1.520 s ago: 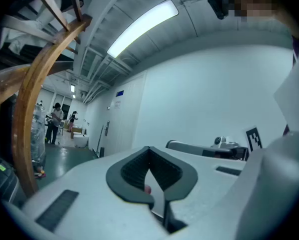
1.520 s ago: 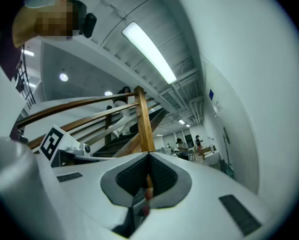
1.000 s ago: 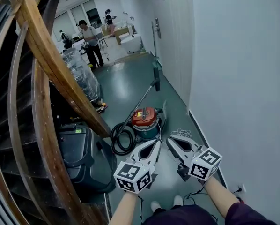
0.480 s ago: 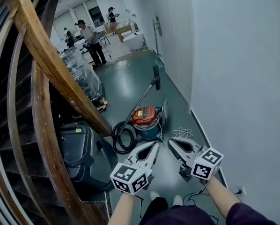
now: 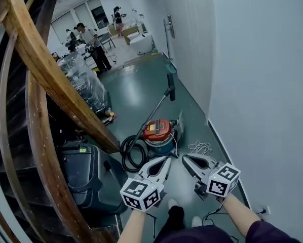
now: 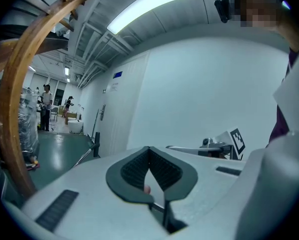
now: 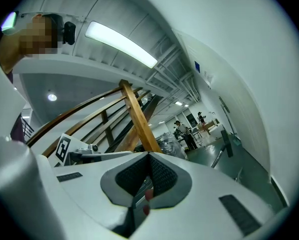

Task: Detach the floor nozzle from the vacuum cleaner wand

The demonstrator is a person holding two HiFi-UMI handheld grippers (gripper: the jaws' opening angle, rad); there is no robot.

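Note:
The vacuum cleaner (image 5: 158,133), a red and teal canister, stands on the green floor ahead of me. Its metal wand (image 5: 155,110) slants up from the coiled black hose (image 5: 130,154) to a black end piece (image 5: 170,86) near the wall. That wand also shows small in the left gripper view as the wand (image 6: 86,154) and in the right gripper view as the wand (image 7: 218,157). My left gripper (image 5: 166,160) and right gripper (image 5: 184,159) are side by side just short of the canister, both shut and holding nothing, neither touching the vacuum.
A curved wooden stair rail (image 5: 50,80) fills the left. A black case (image 5: 88,170) sits under it, with a plastic-wrapped stack (image 5: 83,82) behind. A white wall (image 5: 258,85) runs along the right; a white cable (image 5: 199,147) lies beside the canister. People (image 5: 90,42) stand far down the corridor.
Both grippers have sunk a little and moved forward together, now closer to the canister. Their jaws stay shut.

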